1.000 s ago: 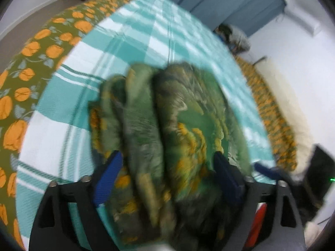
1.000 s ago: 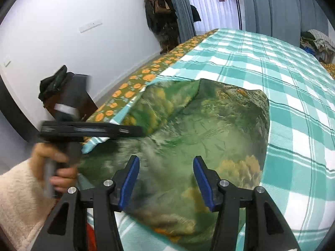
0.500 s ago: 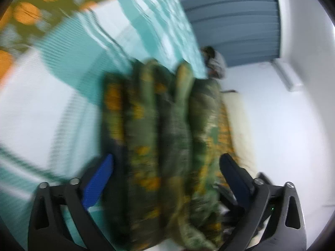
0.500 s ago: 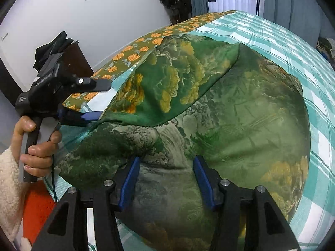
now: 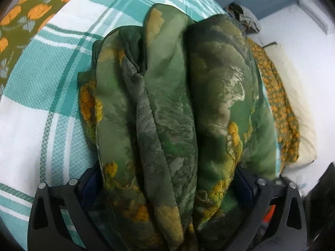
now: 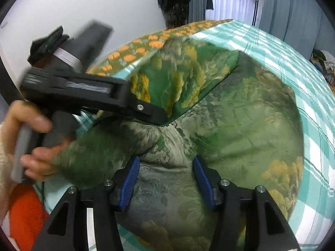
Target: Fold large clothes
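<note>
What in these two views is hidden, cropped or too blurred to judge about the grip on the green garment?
- Left wrist view: the green garment bunches over the left gripper, covering its fingertips, so closure is unclear.
- Right wrist view: the right gripper has cloth between its pads; contact is unclear.
- Right wrist view: the hand is motion-blurred.
- Both views: the garment's near edge is cut off by the frame.
</note>
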A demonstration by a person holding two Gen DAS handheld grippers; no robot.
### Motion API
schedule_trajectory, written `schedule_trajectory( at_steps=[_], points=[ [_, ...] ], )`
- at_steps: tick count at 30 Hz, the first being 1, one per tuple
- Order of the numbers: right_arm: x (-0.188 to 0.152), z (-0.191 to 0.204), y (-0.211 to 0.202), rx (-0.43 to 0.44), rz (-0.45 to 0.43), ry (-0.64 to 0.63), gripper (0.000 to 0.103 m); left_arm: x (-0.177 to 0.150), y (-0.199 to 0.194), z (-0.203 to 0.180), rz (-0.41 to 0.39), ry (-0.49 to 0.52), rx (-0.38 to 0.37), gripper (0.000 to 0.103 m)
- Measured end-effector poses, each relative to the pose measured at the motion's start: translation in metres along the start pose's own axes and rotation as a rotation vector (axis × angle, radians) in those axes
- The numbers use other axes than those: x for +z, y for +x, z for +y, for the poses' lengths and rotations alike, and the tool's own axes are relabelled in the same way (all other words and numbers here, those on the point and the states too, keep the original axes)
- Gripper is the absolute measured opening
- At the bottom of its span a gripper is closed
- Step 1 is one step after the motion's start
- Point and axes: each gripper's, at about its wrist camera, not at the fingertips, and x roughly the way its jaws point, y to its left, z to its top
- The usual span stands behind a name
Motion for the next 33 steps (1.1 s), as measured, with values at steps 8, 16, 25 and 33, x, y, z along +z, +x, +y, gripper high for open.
schedule_trajectory(
  at_steps=[8, 16, 25, 33],
  points=[
    [-0.052, -0.121, -0.089, 0.068, -0.183, 0.394, 0.083, 0.005, 0.006, -0.010, 0.014, 0.017, 0.015, 0.098],
    [-0.074, -0.183, -0.020, 0.360, -0.040, 0.590, 0.083, -0.007, 0.001, 0.005, 0.011, 0.009, 0.006, 0.100],
    [-0.046, -0.164, 0.000, 0.253, -0.029, 0.441, 0.071, -0.017, -0.013, -0.011, -0.059, 0.003, 0.050, 0.071],
    [-0.009, -0.144, -0.060, 0.276, -0.210, 0.313, 0.063, -0.002, -0.069, -0.055, -0.220, 0.044, 0.015, 0.058]
  ],
)
